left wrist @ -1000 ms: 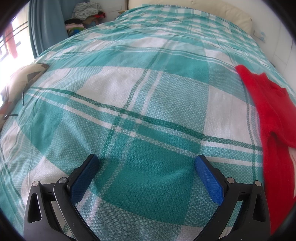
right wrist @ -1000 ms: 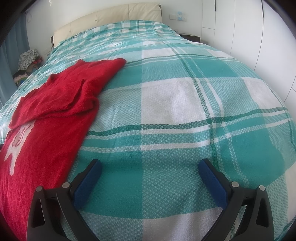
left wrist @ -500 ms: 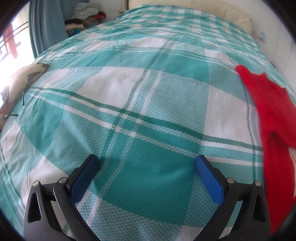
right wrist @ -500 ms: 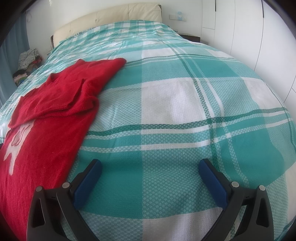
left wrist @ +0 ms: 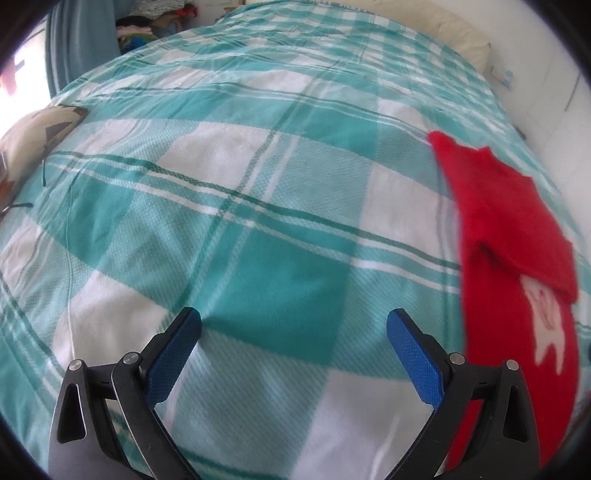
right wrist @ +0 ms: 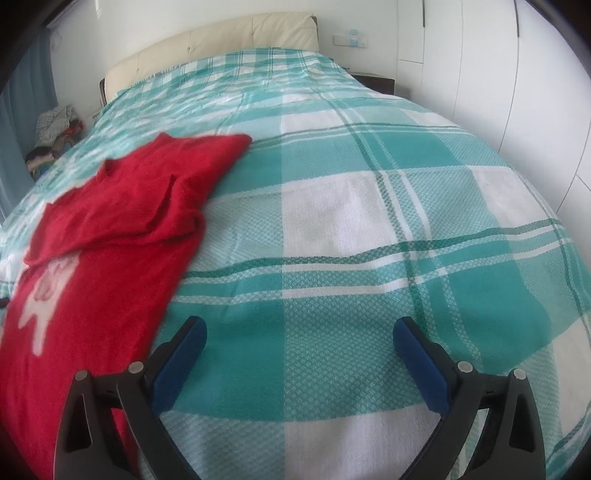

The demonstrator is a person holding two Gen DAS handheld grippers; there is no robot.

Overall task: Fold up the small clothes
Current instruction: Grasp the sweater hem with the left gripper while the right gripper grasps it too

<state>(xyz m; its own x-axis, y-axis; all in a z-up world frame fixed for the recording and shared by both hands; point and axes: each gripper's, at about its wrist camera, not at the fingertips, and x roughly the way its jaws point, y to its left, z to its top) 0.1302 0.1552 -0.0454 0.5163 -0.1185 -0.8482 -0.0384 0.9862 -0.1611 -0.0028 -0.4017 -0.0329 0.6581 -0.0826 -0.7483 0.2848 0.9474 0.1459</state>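
A small red garment [left wrist: 509,258] with a white print lies on the teal and white checked bedspread [left wrist: 258,206], its top part folded over itself. In the left wrist view it is at the right edge; in the right wrist view the garment [right wrist: 110,236] is at the left. My left gripper [left wrist: 293,325] is open and empty above bare bedspread, left of the garment. My right gripper [right wrist: 299,330] is open and empty, just right of the garment's edge, over the bedspread [right wrist: 369,258].
A cream headboard [right wrist: 221,44] stands at the far end of the bed. A pile of clothes [left wrist: 147,18] lies beyond the bed by a blue curtain. A patterned cushion [left wrist: 33,133] sits at the bed's left edge. White wardrobe doors [right wrist: 517,92] line the right side.
Both grippers have shifted toward the red garment, so more of it and its white print shows in each view. Both stay open and empty.
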